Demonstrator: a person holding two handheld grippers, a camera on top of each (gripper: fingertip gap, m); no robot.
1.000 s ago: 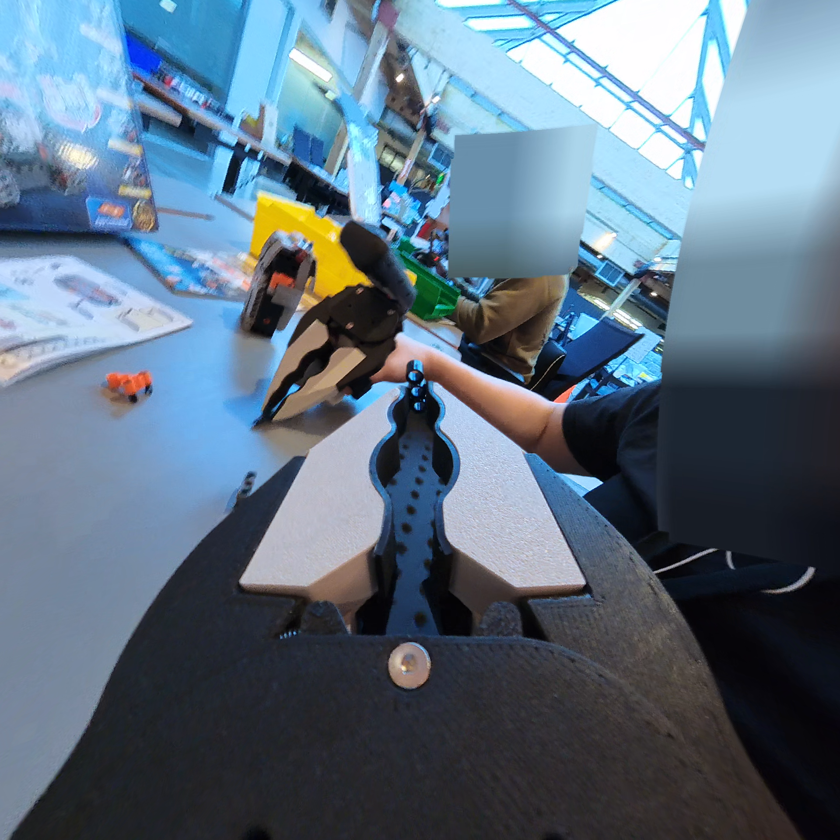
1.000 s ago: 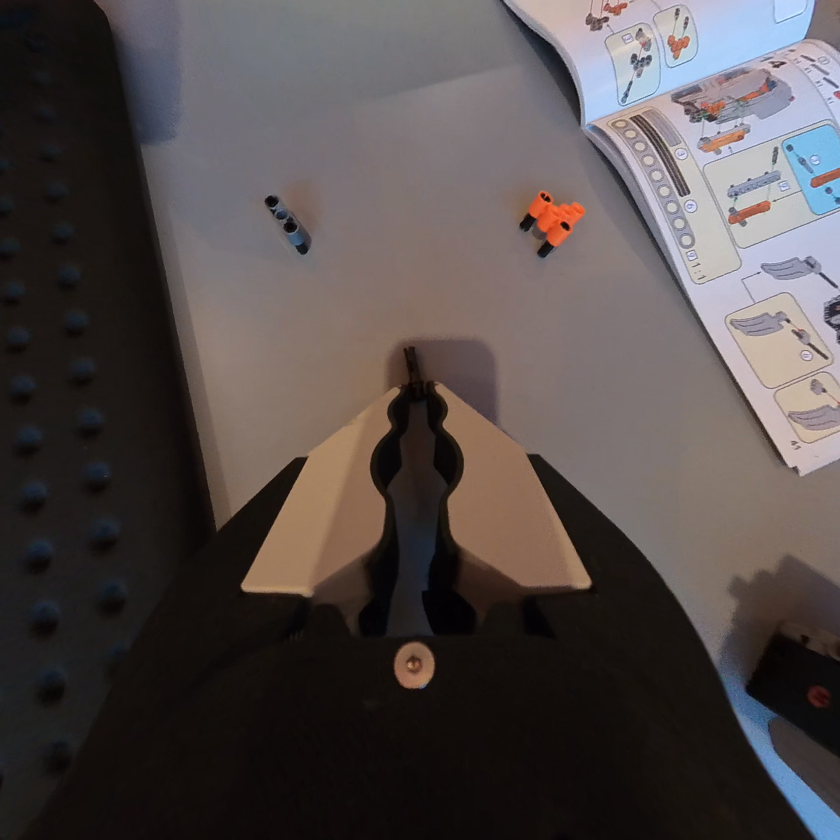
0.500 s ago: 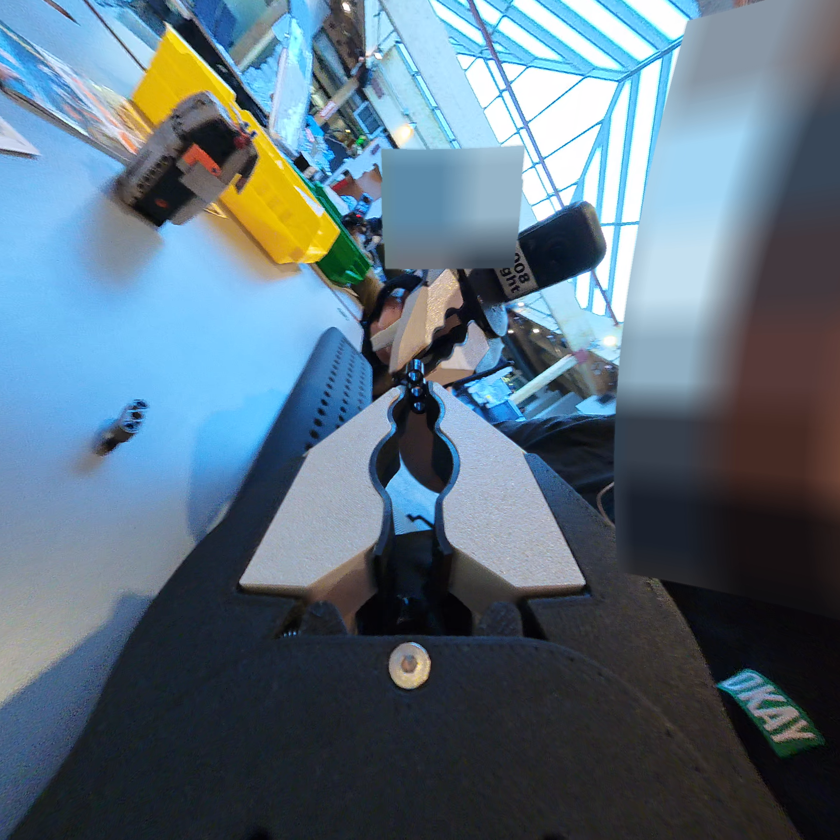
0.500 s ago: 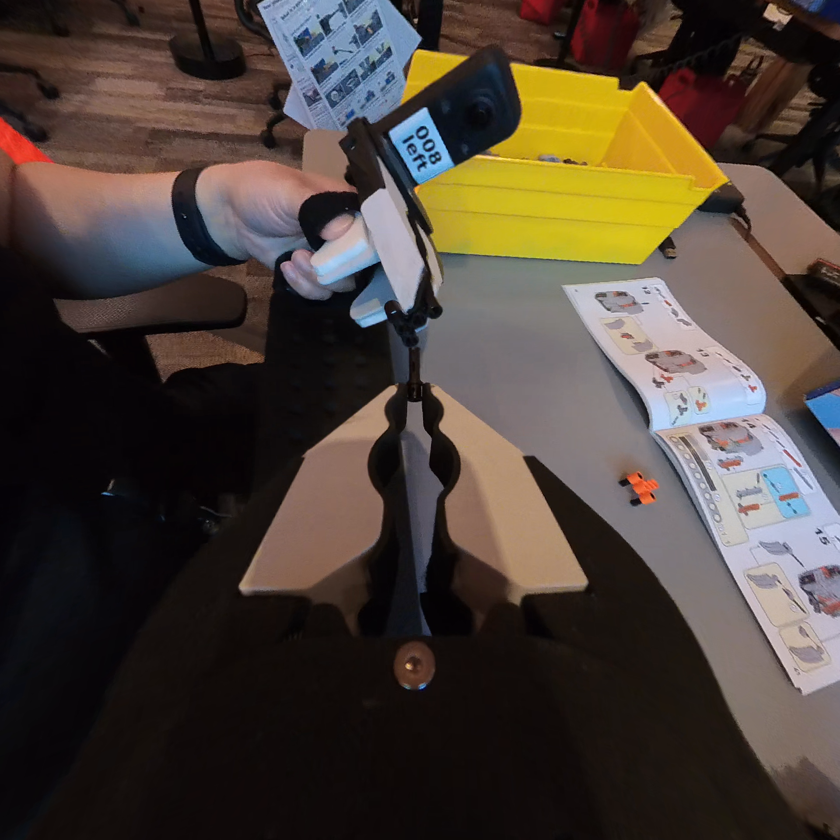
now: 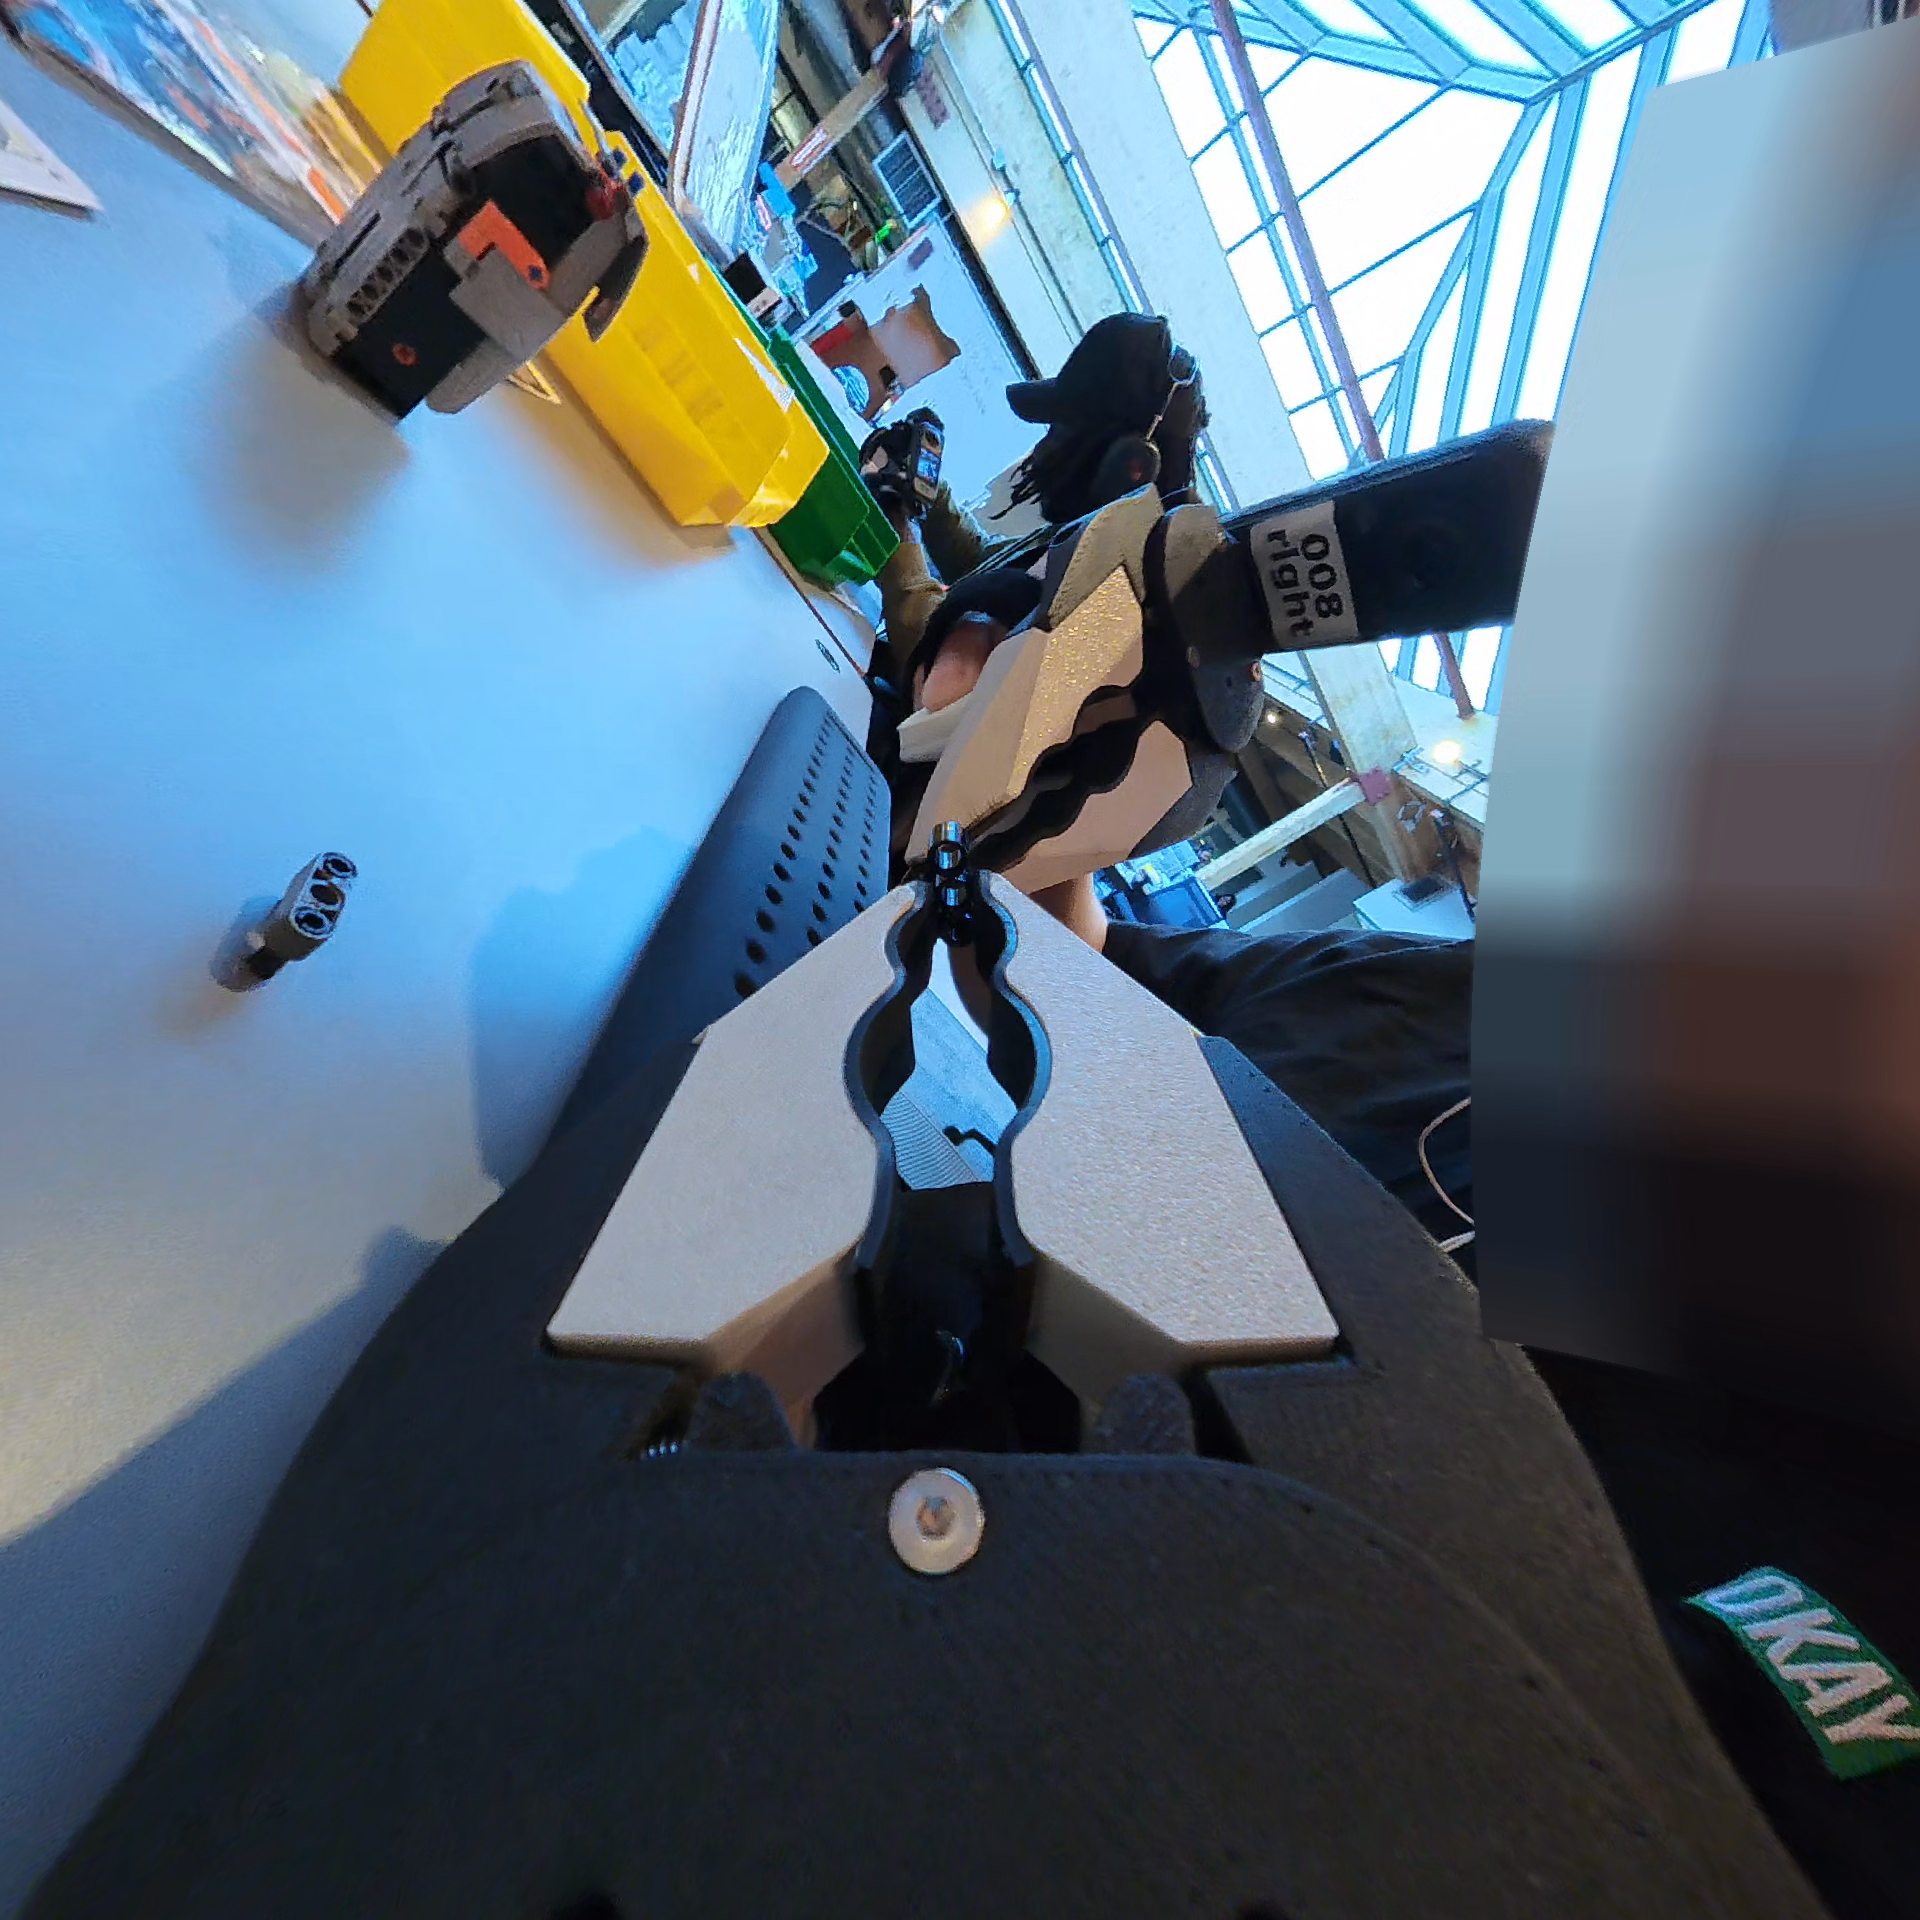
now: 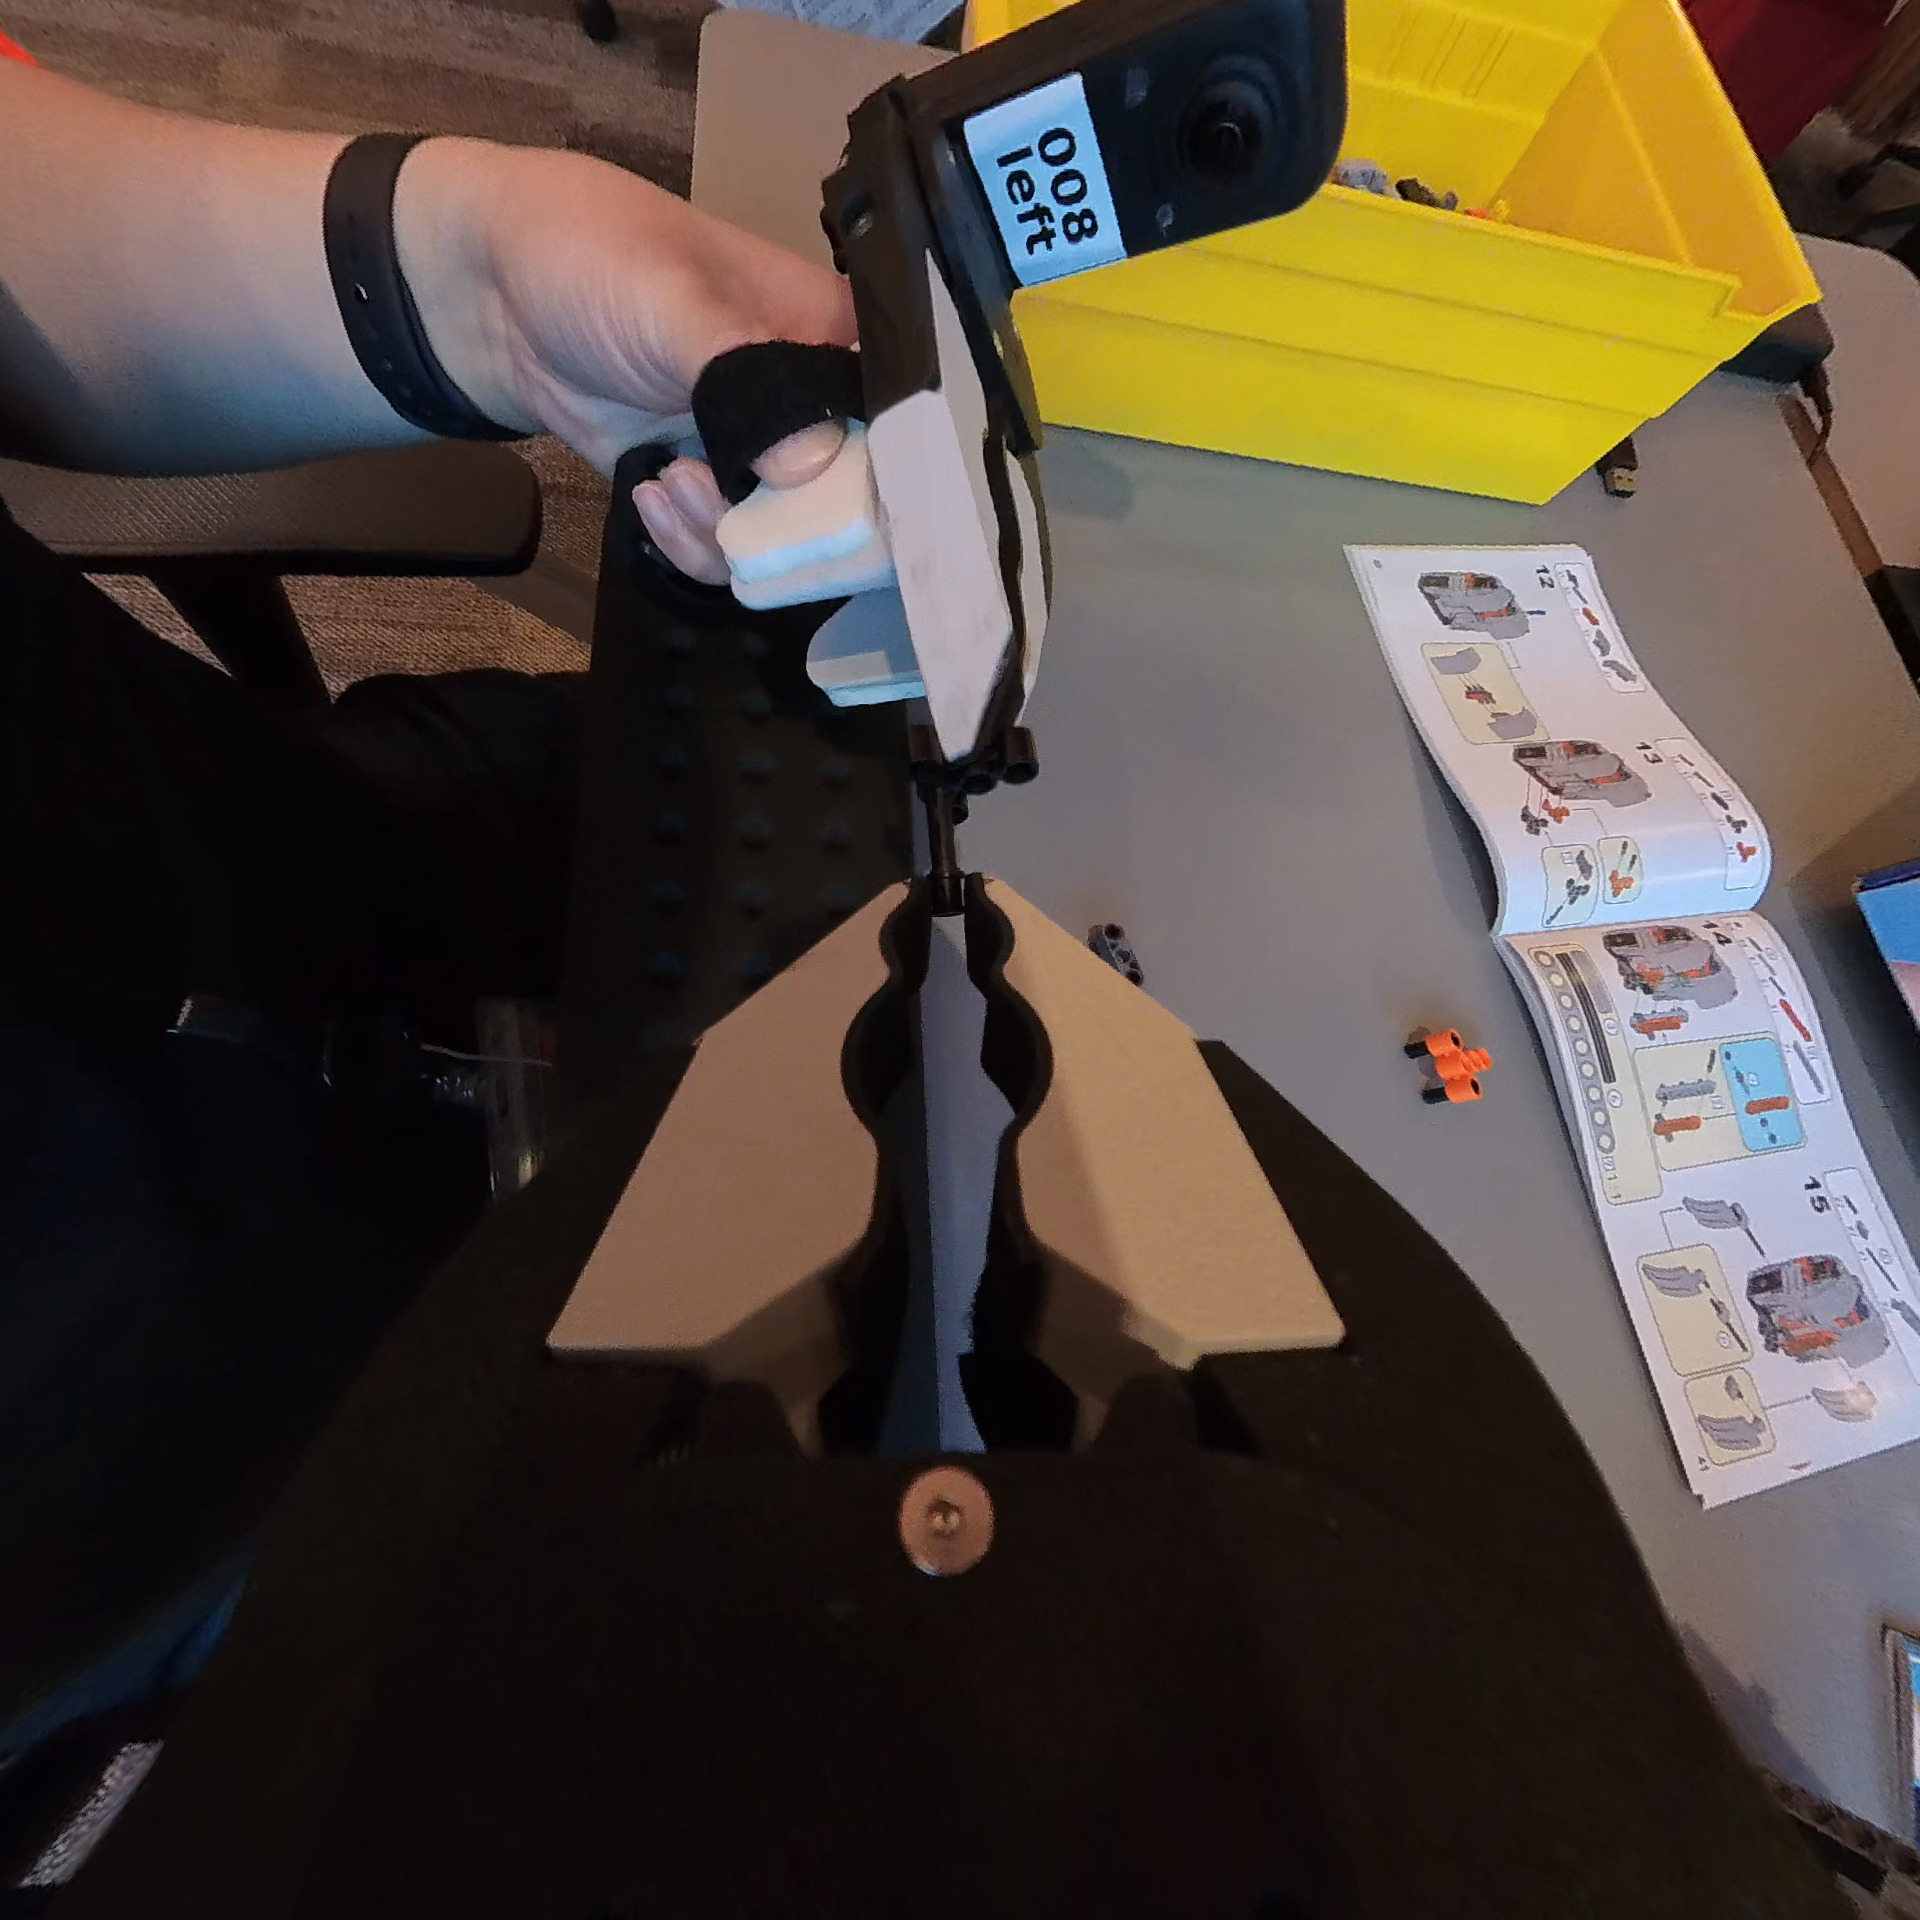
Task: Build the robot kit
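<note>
Above the grey table (image 6: 1247, 727), both grippers' jaws pinch black pieces; the right's pin (image 6: 943, 847) points lengthwise forward.

A large shared workshop hall. A glazed skylight roof (image 5: 1382, 166) spans overhead, and yellow parts bins (image 6: 1382, 301) sit on a grey worktable (image 6: 1247, 727). Cluttered benches (image 5: 852, 239) and office chairs (image 6: 270, 509) surround it.

Grey table (image 6: 1247, 665) under bright glass roof (image 5: 1382, 156); brown carpet (image 6: 343, 52).

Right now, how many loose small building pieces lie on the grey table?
2: a grey piece just past the right gripper, and an orange piece beside the open booklet. Others may be hidden behind the grippers.
</note>
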